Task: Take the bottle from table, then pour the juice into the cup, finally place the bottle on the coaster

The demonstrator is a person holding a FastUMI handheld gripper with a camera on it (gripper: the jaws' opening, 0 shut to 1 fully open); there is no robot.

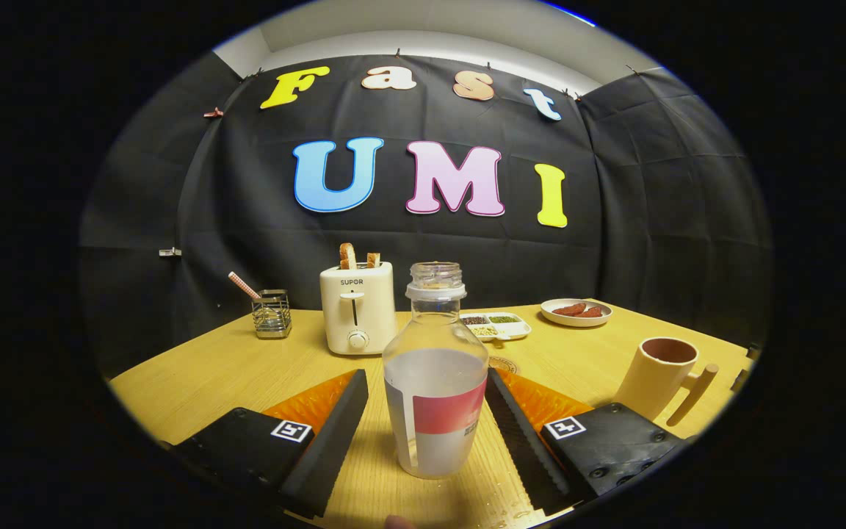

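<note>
Bottle (435, 382) upright btwn gripper (428, 430) fingers, jaws apart, not touching.

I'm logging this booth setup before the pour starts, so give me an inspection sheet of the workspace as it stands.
Surface: wooden table, a few wet drops near the fingers.
Job's things: uncapped bottle upright between the fingers, partly filled; cup beyond the right finger, looks empty; coaster just behind the bottle, mostly hidden.
Clutter: toaster with toast in it, wire holder with a straw, divided tray, plate of food.
Grippers: gripper open, fingers either side of the bottle; the right looks close to it, contact cannot be told.
Cables: nothing seen.
Surroundings: black cloth wall.
</note>
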